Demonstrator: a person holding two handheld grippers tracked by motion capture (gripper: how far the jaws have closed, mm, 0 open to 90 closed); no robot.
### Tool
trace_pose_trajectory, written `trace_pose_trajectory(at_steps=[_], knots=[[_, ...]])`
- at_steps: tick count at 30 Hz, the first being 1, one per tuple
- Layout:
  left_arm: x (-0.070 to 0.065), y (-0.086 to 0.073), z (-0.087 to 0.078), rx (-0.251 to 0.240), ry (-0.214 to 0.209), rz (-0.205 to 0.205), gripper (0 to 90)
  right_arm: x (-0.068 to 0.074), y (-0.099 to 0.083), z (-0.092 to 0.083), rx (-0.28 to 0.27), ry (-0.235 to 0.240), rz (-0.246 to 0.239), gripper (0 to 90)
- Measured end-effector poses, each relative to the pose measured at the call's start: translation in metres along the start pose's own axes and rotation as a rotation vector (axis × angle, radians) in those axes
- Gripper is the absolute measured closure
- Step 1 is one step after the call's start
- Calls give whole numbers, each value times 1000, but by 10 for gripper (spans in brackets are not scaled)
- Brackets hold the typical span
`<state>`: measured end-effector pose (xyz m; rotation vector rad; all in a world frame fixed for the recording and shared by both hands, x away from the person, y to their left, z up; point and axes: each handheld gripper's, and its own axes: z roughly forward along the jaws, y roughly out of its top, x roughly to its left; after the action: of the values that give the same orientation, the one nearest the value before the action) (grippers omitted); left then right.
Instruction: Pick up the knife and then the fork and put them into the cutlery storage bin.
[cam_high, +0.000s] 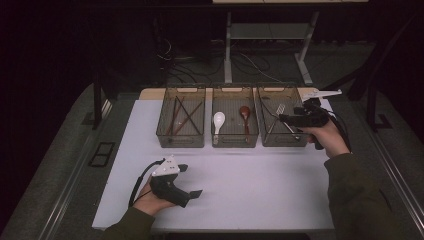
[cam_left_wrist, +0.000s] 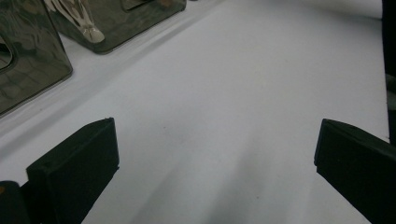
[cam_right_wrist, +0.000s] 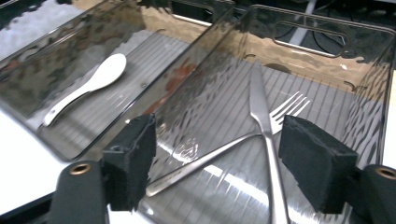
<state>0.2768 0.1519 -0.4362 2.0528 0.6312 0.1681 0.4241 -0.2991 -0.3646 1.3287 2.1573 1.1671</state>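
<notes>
Three smoky clear bins stand in a row at the far side of the white table (cam_high: 250, 190). My right gripper (cam_high: 287, 119) hovers over the right bin (cam_high: 282, 139), open, with nothing between its pads. Below the jaws (cam_right_wrist: 217, 140) a steel fork (cam_right_wrist: 290, 106) and a knife (cam_right_wrist: 260, 95) lie crossed on the right bin's ribbed floor. The middle bin (cam_high: 235, 140) holds a white spoon (cam_high: 218, 121) and a brown spoon (cam_high: 244, 114). My left gripper (cam_high: 191, 180) rests near the table's front left, open and empty, its jaws (cam_left_wrist: 215, 149) wide over bare tabletop.
The left bin (cam_high: 181, 140) holds several dark chopsticks (cam_high: 182, 117). In the left gripper view, two bins' corners (cam_left_wrist: 28, 60) show at the upper left. Table legs and cables lie on the floor beyond the table. A white tag (cam_high: 322, 93) sticks up behind the right bin.
</notes>
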Motion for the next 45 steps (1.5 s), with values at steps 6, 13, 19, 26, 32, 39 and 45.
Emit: trace_pose_trajectory(at_steps=[6, 13, 19, 26, 32, 39, 45], knots=[[1, 0, 0, 0, 6, -1, 0, 9, -10, -18, -34, 12, -32, 212], [2, -1, 0, 5, 7, -5, 0, 21, -27, -36, -88, 59, -52, 187], [2, -1, 1, 5, 10, -7, 0, 33, -47, -44, -98, 88, -74, 187], [2, -1, 0, 2, 17, -7, 0, 44, -77, -47, -104, 113, -72, 169], [2, -2, 0, 0, 19, -9, 0, 53, -100, -51, -106, 148, -73, 169], [3, -2, -2, -6, 22, -9, 0, 60, -126, -55, -103, 166, -65, 169], [3, -2, -1, -3, 21, 2, 0, 68, -142, -61, -89, 188, -80, 169]])
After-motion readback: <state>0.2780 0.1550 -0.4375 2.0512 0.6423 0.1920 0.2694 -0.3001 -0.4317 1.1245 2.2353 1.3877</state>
